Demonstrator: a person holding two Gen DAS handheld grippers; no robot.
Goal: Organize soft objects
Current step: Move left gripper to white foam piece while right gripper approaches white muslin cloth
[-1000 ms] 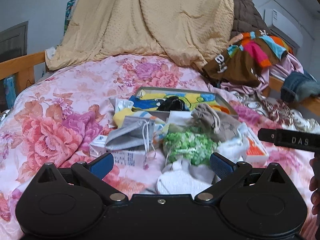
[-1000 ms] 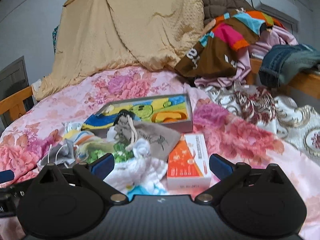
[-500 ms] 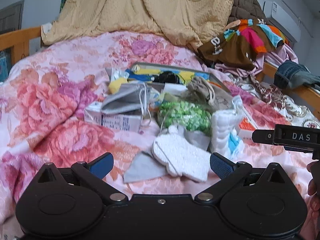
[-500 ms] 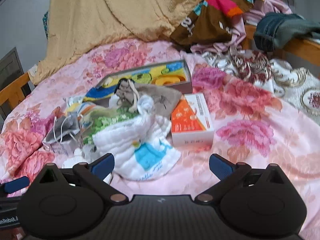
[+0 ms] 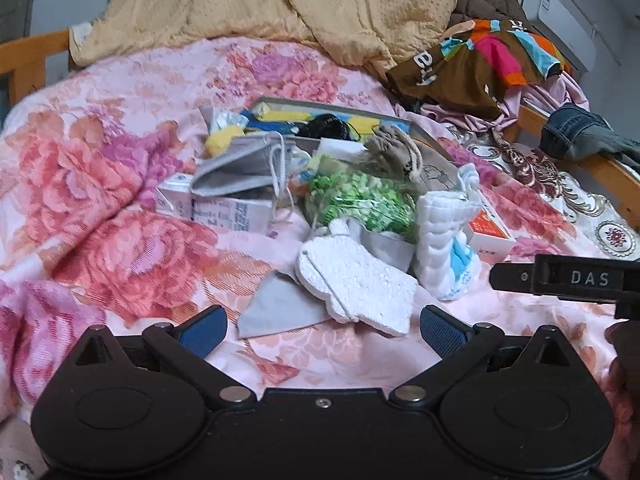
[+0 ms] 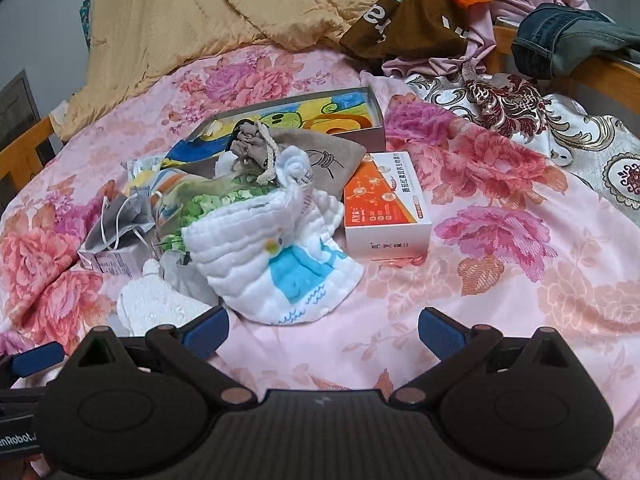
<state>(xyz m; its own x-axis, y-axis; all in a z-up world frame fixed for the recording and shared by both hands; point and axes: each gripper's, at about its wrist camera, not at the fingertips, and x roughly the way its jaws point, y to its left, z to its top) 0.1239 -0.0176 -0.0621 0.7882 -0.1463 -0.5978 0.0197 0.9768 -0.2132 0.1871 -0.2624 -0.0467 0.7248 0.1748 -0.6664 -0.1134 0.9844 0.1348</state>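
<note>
Two views are given. From the left wrist, the left tongs [image 5: 323, 330] are seen spread wide with nothing held, above the pink floral bedspread [image 5: 120, 240]. Just ahead of them a white foam piece [image 5: 356, 280] lies partly over a grey cloth [image 5: 276, 312]. Behind it a green crinkled bundle [image 5: 360, 200] is piled against a beige drawstring pouch [image 5: 396, 152], with a white quilted cloth [image 5: 444, 232] standing at its right and a grey face mask [image 5: 240, 172] draped on a white carton [image 5: 224, 212] at its left. A shallow printed box [image 5: 320, 114] sits behind the pile, toward the head of the bed. Part of the other gripper shows at the right edge.

From the right wrist, the right tongs [image 6: 323, 330] are likewise wide apart and empty. The white quilted cloth [image 6: 276, 256] lies just ahead, slightly to the left, touching the drawstring pouch [image 6: 304, 160] behind it. An orange-and-white box [image 6: 386, 208] rests just beside the cloth on its right. Heaped clothes [image 6: 440, 4] are seen at the far right corner of the bed.
</note>
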